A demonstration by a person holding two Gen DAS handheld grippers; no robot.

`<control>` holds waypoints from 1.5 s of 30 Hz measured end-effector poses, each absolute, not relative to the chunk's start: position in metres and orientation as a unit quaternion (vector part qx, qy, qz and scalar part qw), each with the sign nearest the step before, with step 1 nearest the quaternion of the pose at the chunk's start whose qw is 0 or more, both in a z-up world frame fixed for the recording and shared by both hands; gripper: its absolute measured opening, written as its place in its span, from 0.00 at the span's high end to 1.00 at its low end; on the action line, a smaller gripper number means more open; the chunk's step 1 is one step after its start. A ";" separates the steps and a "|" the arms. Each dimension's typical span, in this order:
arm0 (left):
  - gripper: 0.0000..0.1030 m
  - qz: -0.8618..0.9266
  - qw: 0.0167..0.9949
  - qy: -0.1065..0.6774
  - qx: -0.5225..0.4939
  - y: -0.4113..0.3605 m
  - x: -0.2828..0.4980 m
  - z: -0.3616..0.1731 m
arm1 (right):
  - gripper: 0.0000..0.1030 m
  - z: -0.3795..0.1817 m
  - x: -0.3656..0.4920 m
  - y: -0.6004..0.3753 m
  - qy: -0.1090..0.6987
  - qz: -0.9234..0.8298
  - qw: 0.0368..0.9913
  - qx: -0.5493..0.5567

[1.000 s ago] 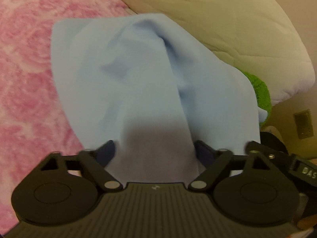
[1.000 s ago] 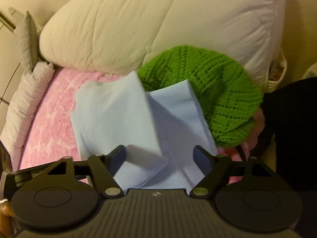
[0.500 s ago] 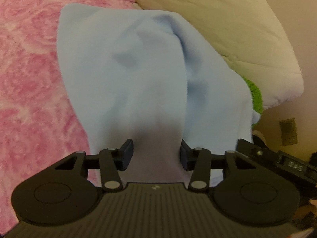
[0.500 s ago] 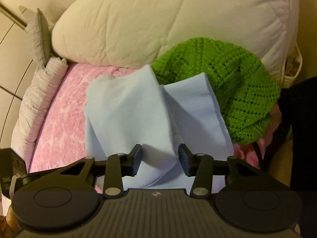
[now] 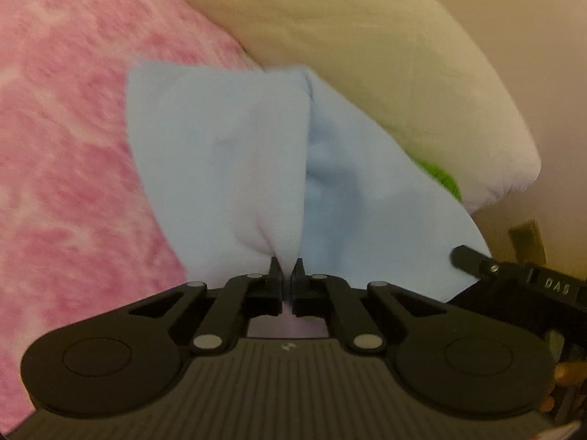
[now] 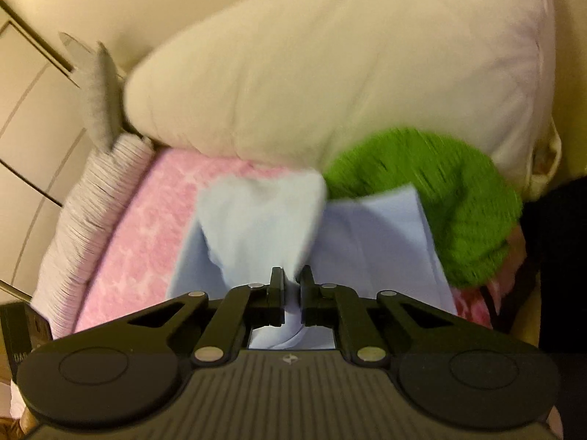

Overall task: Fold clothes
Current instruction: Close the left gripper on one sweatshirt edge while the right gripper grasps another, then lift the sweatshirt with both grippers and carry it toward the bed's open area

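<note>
Two grippers are counted: the left gripper [image 5: 287,269] and the right gripper [image 6: 292,278], each with two fingers. One light blue garment [image 6: 256,220] is recorded. One green knitted garment [image 6: 458,212] is noted. One cream duvet [image 6: 330,84] is seen, and one pink patterned bedcover [image 5: 66,146]. One grey ribbed cushion [image 6: 88,227] is counted at the bed's edge. One wall socket [image 5: 528,242] is observed.
</note>
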State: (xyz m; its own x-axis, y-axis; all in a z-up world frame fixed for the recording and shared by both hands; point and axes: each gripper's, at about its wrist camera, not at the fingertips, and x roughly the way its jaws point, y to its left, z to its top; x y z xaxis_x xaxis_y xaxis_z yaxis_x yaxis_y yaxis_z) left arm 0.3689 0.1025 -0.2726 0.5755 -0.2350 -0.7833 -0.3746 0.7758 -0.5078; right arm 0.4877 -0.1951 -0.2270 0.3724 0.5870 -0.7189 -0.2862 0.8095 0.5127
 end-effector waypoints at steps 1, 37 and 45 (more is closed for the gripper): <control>0.98 0.050 0.829 0.450 -0.328 0.107 0.360 -0.262 | 0.93 -0.217 0.487 -0.191 0.483 0.275 0.817 0.153; 0.98 0.407 0.869 0.141 -0.244 0.227 -0.212 0.072 | 0.93 0.073 0.121 0.087 0.261 0.678 0.676 0.123; 0.98 0.481 0.854 0.087 -0.180 0.229 -0.338 0.145 | 0.92 0.114 0.008 0.139 0.237 0.735 0.623 0.123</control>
